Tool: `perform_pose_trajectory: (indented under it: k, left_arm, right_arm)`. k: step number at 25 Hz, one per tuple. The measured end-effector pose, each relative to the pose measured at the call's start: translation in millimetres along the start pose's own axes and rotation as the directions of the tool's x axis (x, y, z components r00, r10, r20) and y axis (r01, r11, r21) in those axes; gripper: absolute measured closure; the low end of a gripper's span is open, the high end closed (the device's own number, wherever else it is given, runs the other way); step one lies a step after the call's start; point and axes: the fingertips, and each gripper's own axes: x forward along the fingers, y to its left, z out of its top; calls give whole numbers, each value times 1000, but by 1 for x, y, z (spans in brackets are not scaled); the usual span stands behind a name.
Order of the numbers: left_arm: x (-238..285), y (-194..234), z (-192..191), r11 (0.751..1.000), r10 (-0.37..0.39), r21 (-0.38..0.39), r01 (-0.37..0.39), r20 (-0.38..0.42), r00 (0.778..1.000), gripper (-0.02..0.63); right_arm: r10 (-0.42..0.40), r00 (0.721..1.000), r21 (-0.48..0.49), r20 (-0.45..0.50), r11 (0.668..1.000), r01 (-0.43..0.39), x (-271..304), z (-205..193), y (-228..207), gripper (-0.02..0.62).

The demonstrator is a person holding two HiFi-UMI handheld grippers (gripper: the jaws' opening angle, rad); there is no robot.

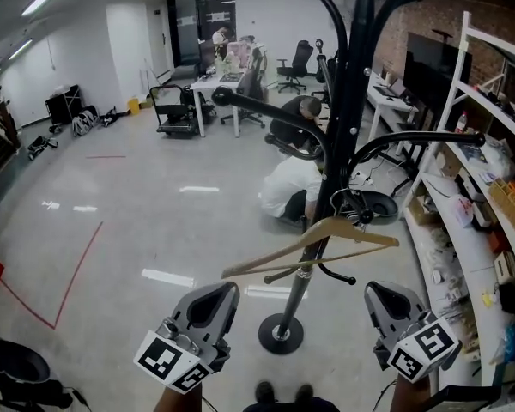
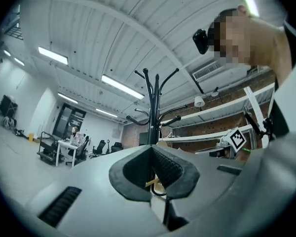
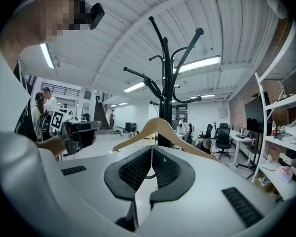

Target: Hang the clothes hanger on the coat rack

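A black coat rack (image 1: 343, 127) stands right in front of me, its round base (image 1: 281, 333) on the floor. The wooden hanger (image 1: 326, 234) hangs tilted from a low arm of the rack, its left end lower. My left gripper (image 1: 227, 290) and right gripper (image 1: 376, 290) are both held below the hanger, apart from it, shut and holding nothing. In the right gripper view the hanger (image 3: 158, 127) sits just beyond the shut gripper (image 3: 152, 147). The left gripper view has the rack (image 2: 150, 107) above the shut gripper (image 2: 150, 148), with a sliver of hanger (image 2: 155, 183) low between the pads.
White shelves (image 1: 472, 230) loaded with small items line the right side. A person (image 1: 296, 187) crouches on the floor behind the rack. Desks and office chairs (image 1: 240, 75) stand at the back. Red tape (image 1: 77, 273) marks the grey floor at left.
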Motion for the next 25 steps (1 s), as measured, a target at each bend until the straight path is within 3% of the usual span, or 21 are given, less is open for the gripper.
perform_pose_trajectory:
  k: [3, 10, 17, 21, 25]
  left_arm:
    - [-24, -16, -7, 999, 18, -34, -19, -29, 999, 604]
    - [-74, -116, -26, 999, 47, 21, -45, -126, 991, 604]
    - [-112, -205, -43, 996, 68, -49, -77, -165, 984, 604]
    - [-130, -246, -36, 994, 74, -60, -86, -182, 981, 604]
    - [-150, -287, -14, 993, 58, -92, -71, -142, 988, 604]
  right_arm:
    - [39, 999, 17, 7, 999, -39, -13, -2, 15, 588]
    - [139, 989, -9, 42, 990, -139, -83, -12, 51, 588]
    - [177, 982, 75, 61, 980, -182, -167, -40, 61, 588]
    - [176, 982, 101, 72, 978, -183, -207, -40, 68, 588]
    - [184, 980, 101, 80, 976, -191, -243, -31, 85, 588]
